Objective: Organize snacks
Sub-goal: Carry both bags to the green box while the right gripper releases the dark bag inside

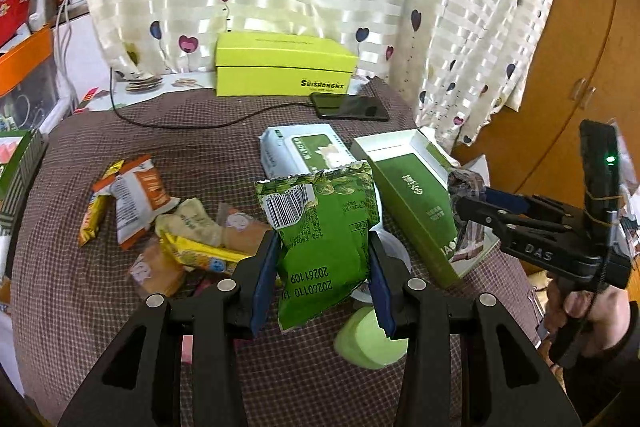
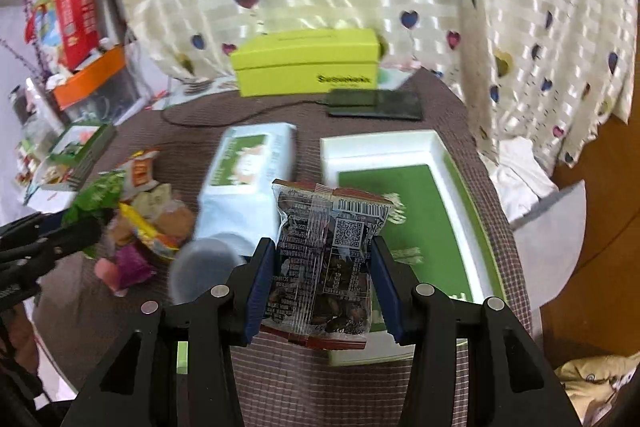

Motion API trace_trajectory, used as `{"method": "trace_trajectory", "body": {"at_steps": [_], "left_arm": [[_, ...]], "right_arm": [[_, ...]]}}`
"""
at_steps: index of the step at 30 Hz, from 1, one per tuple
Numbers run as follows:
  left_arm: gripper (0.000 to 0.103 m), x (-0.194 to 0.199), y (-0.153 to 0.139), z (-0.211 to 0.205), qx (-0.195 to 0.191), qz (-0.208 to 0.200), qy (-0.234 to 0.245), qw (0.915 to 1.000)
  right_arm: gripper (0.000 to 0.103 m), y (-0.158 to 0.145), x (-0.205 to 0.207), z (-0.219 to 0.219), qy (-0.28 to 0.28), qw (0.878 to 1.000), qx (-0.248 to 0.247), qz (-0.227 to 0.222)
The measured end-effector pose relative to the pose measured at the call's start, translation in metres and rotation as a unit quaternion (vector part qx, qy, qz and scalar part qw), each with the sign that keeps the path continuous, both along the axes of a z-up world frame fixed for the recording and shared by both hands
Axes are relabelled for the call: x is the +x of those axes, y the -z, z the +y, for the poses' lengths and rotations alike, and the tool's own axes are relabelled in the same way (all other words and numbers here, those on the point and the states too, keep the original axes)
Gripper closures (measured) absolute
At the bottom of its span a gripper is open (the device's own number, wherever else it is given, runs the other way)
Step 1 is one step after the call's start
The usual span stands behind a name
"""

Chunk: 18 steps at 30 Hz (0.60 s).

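Note:
My left gripper (image 1: 323,267) is shut on a green snack packet (image 1: 326,239), held upright above the checked tablecloth (image 1: 100,307). Right of it lies an open white box with a green bottom (image 1: 412,203). My right gripper (image 2: 325,279) is shut on a clear packet of dark seeds (image 2: 326,259), over the near left edge of that same green-bottomed box (image 2: 420,227). In the left wrist view the right gripper (image 1: 466,197) reaches in from the right, carrying its packet (image 1: 466,183) at the box's right side. A pile of loose snacks (image 1: 168,231) lies at the left.
A yellow-green box (image 1: 286,67) stands at the back by the heart-print curtain, a black phone (image 1: 350,107) on a cable before it. A white-and-green pack (image 1: 304,151), a clear cup (image 2: 200,267) and a light green cup (image 1: 370,341) sit mid-table. A wooden cabinet (image 1: 560,87) stands right.

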<state>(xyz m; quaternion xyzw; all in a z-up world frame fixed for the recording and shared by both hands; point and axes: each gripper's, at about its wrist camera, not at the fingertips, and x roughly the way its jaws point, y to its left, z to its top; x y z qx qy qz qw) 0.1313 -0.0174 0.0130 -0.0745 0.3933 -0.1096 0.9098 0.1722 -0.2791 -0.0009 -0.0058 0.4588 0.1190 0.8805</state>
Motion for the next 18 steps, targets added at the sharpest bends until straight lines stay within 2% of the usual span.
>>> {"method": "trace_trajectory", "body": {"at_steps": [7, 11, 18], "left_arm": [[0.060, 0.006, 0.003, -0.012, -0.002, 0.004, 0.012, 0.9999], [0.060, 0.009, 0.005, -0.016, -0.004, 0.008, 0.015, 0.9998], [0.060, 0.010, 0.006, -0.018, -0.005, 0.008, 0.018, 0.9998]], "right_arm": [[0.056, 0.032, 0.015, -0.028, 0.028, 0.999, -0.023, 0.027], [0.056, 0.055, 0.021, -0.034, 0.029, 0.997, -0.034, 0.058], [0.061, 0.071, 0.010, -0.022, 0.003, 0.996, -0.006, 0.089]]}}
